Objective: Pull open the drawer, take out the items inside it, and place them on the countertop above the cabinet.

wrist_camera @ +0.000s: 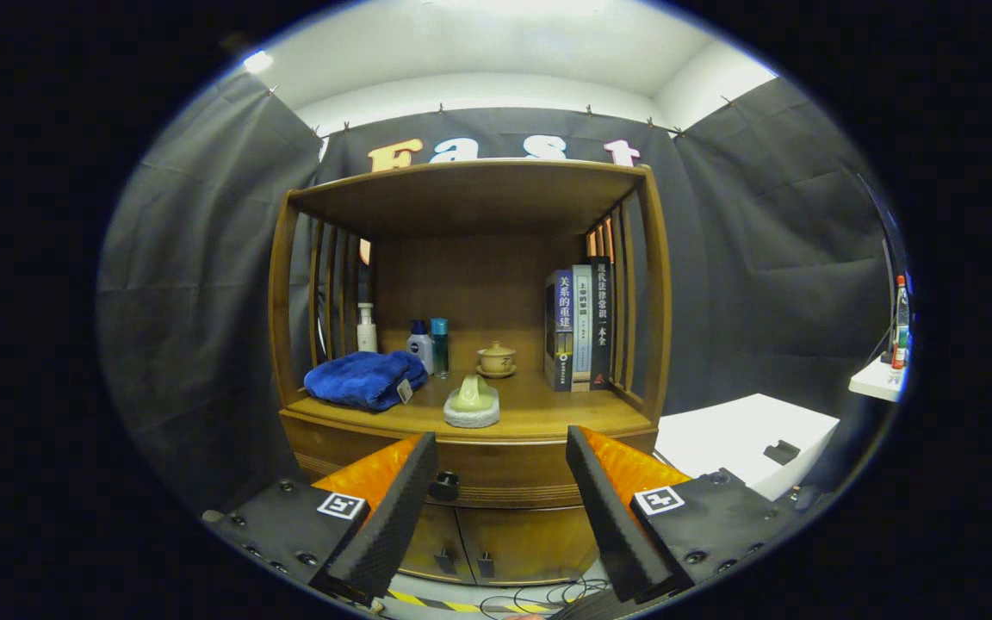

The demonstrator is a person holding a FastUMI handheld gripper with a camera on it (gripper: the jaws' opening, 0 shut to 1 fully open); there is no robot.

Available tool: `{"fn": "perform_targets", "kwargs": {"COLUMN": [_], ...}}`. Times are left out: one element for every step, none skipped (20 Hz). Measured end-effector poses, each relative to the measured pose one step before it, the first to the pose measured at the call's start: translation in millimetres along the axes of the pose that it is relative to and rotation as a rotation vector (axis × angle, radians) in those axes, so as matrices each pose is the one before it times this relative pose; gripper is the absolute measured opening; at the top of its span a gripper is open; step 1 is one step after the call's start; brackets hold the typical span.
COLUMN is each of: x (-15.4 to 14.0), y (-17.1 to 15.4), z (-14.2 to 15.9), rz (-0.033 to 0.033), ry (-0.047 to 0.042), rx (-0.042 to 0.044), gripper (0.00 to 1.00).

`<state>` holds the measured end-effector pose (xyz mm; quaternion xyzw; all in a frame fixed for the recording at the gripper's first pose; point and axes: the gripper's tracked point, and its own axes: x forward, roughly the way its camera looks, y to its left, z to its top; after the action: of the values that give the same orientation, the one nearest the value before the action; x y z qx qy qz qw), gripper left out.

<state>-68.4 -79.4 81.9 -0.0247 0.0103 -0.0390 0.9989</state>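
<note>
A wooden cabinet (pixel 470 198) stands ahead with a shelf-like countertop (pixel 539 418). Under the countertop is the drawer front (pixel 505 478), closed, with a dark round knob (pixel 444 485) right beside my left fingertip (pixel 418 465). My gripper (pixel 500 456) is open, with nothing between the fingers, and the drawer front shows in the gap. The drawer's contents are hidden. On the countertop lie a folded blue towel (pixel 365 379), a pale green object on a white pad (pixel 472 401), a small lidded cup on a saucer (pixel 496 358), three bottles (pixel 420 344) and upright books (pixel 580 325).
Below the drawer are two cabinet doors with small handles (pixel 463 564). A white box (pixel 741 441) stands to the right of the cabinet, and a white ledge with a bottle (pixel 899 327) lies farther right. Cables and striped tape lie on the floor below.
</note>
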Motion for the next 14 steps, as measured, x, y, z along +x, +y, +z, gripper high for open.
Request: {"fn": "perform_targets", "kwargs": {"x": [-0.98, -1.25, -0.91, -0.69, -0.32, 0.46, -0.03, -0.48, -0.07, 0.11, -0.72, -1.83, -1.07, -0.86], "y": [-5.15, -4.34, -4.02, -3.51, -2.60, -2.94, -1.72, -1.65, -0.66, -0.30, 0.63, 2.11, 1.82, 1.30], "z": [-0.31, -0.49, -0.83, -0.52, -1.26, 0.24, -0.56, 0.52, -0.60, 0.71, -0.38, -1.25, -0.19, -0.09], "rz": [-0.00852, -0.00811, -0.00794, -0.00724, -0.00668, -0.00512, -0.00575, -0.00421, -0.00275, -0.00236, -0.00064, 0.00136, 0.00035, -0.00007], "ry": [-0.00077, 0.00179, 0.00218, 0.00178, 0.00188, 0.00177, -0.00027, -0.00044, -0.00140, -0.00124, 0.00221, 0.00098, -0.00144, 0.00026], "rx": [0.00602, 0.00640, 0.00677, 0.00633, 0.00418, 0.00106, -0.00141, -0.00382, -0.00464, -0.00330, -0.00145, 0.00038, 0.00219, 0.00133], "gripper": [0.98, 0.98, 0.98, 0.98, 0.98, 0.98, 0.98, 0.98, 0.98, 0.98, 0.98, 0.98, 0.98, 0.98]}}
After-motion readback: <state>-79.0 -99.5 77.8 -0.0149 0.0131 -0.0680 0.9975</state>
